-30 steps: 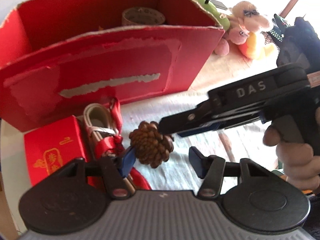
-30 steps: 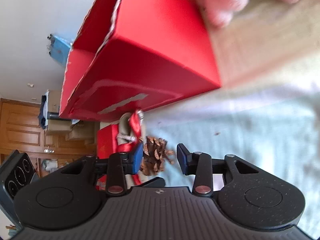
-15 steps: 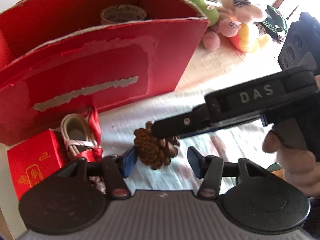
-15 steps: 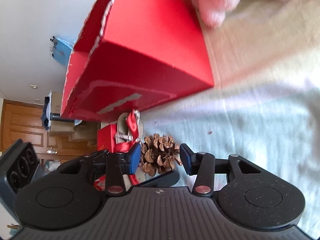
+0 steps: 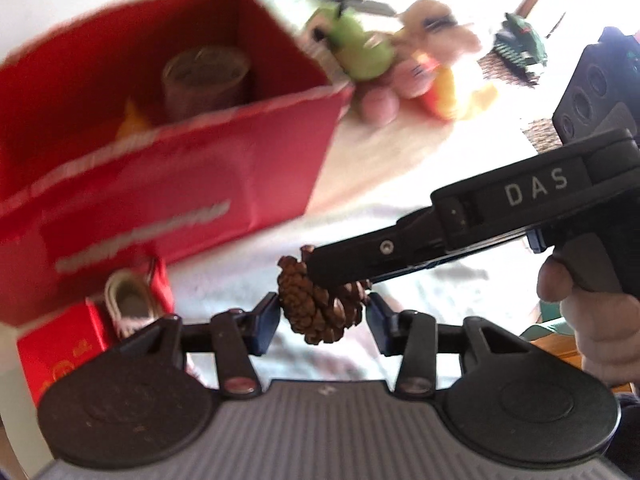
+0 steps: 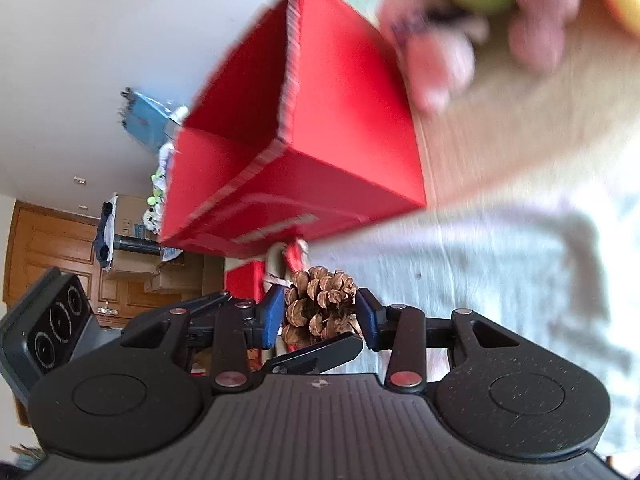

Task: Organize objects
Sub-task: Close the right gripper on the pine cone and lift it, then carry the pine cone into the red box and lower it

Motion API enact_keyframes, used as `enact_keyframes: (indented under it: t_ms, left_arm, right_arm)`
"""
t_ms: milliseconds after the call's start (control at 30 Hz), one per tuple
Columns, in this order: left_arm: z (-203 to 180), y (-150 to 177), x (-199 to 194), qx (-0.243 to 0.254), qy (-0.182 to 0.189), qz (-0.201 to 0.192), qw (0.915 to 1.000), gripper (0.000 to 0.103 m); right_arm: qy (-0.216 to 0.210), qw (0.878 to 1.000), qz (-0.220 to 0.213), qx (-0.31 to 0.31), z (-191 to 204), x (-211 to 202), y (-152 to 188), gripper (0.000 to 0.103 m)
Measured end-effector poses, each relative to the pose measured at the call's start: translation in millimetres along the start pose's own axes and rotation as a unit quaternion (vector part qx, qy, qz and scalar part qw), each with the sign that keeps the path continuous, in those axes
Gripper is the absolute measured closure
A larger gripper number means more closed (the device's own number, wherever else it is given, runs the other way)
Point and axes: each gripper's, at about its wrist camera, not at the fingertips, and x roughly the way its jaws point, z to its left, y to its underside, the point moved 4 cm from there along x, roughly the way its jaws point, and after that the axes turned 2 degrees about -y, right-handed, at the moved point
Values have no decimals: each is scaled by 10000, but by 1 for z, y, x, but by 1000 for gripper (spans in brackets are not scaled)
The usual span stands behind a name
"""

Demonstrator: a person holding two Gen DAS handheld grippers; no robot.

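pine cone pinched by right gripper, blue pads tight on both its sides, lifted clear of the pale cloth. left gripper brackets the same cone; its jaws have just been closing, left pad about touching, small gap at right pad, no firm pinch visible. red box far left, open top, tape roll inside. small red box and baby shoe near left. plush toys far right.
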Motion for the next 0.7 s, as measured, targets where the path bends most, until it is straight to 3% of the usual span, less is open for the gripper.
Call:
enact_keyframes:
  t_ms: [167, 367, 533, 700]
  left_arm:
    - [-13, -24, -33, 235, 255, -536, 9980, 57]
    - [-5, -66, -71, 283, 378, -1270, 9908, 57]
    - [22, -91, -78, 159, 277, -1564, 9872, 57]
    - [60, -102, -48, -359, 485, -1318, 9894, 57]
  right_arm:
    - [18, 9970, -537, -557, 38, -35, -16, 62]
    - [81, 9866, -1031, -1259, 83, -37, -50, 62]
    - [447, 9824, -852, -1600, 97, -5, -85, 62]
    - [957, 9802, -324, -1702, 93, 37, -101, 62]
